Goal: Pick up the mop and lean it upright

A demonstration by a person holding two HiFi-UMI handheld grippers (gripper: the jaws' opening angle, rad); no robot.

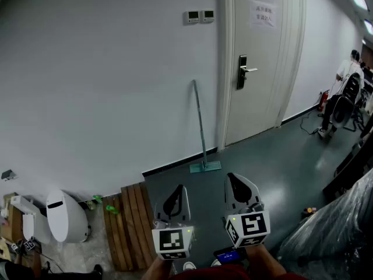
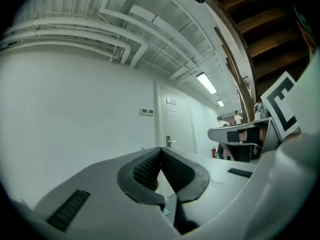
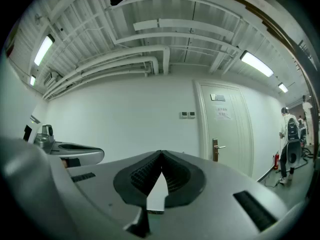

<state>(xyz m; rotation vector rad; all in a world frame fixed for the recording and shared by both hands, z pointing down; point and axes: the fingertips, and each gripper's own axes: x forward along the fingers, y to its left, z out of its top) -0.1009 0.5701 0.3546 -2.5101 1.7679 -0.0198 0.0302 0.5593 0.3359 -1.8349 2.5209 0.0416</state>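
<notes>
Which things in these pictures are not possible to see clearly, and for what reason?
Notice on the door: head view, print too small to read.
Mop handle, top end: head view, too small to tell if it touches the wall.
Small things on the floor: head view, too small to name.

Head view looks steeply down; gripper views tilt upward; all share the door (image 1: 262, 98).
</notes>
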